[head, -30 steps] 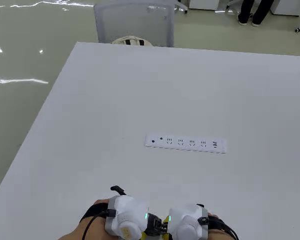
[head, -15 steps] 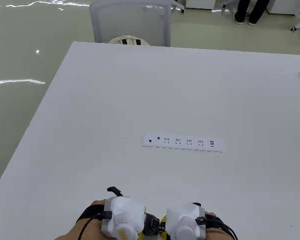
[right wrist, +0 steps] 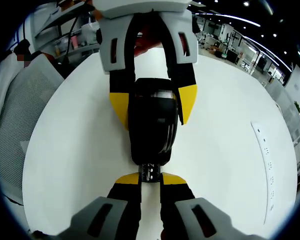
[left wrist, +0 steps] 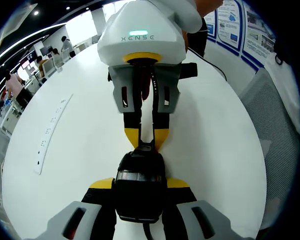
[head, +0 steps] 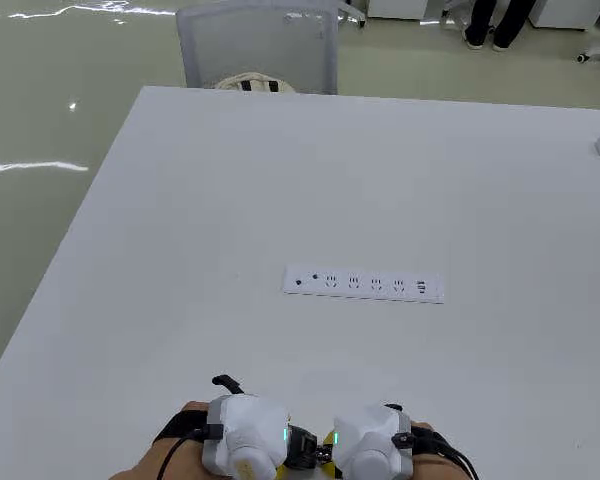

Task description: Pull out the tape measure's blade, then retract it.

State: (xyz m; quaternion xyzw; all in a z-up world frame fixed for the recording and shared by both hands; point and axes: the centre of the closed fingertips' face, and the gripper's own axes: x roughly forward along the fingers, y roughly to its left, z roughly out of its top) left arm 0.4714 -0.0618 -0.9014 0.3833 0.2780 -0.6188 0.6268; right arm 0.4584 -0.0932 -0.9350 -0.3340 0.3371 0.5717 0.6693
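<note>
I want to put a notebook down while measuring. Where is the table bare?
The table is bare between the power strip and the chair, and left of the strip. It is crowded at the near edge, where the left gripper and right gripper hold the tape measure.

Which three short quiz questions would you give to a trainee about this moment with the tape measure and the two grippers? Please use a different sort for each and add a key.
1. Multiple choice: what does the left gripper clamp? A) a screwdriver B) the tape measure C) a cup
2. True or false: the power strip lies flat on the table, farther from the person than both grippers and touching neither.
3. Fill in: the right gripper is ____ on the blade tip, right at the mouth of the case.

Key: 1 B; 2 true; 3 shut.
</note>
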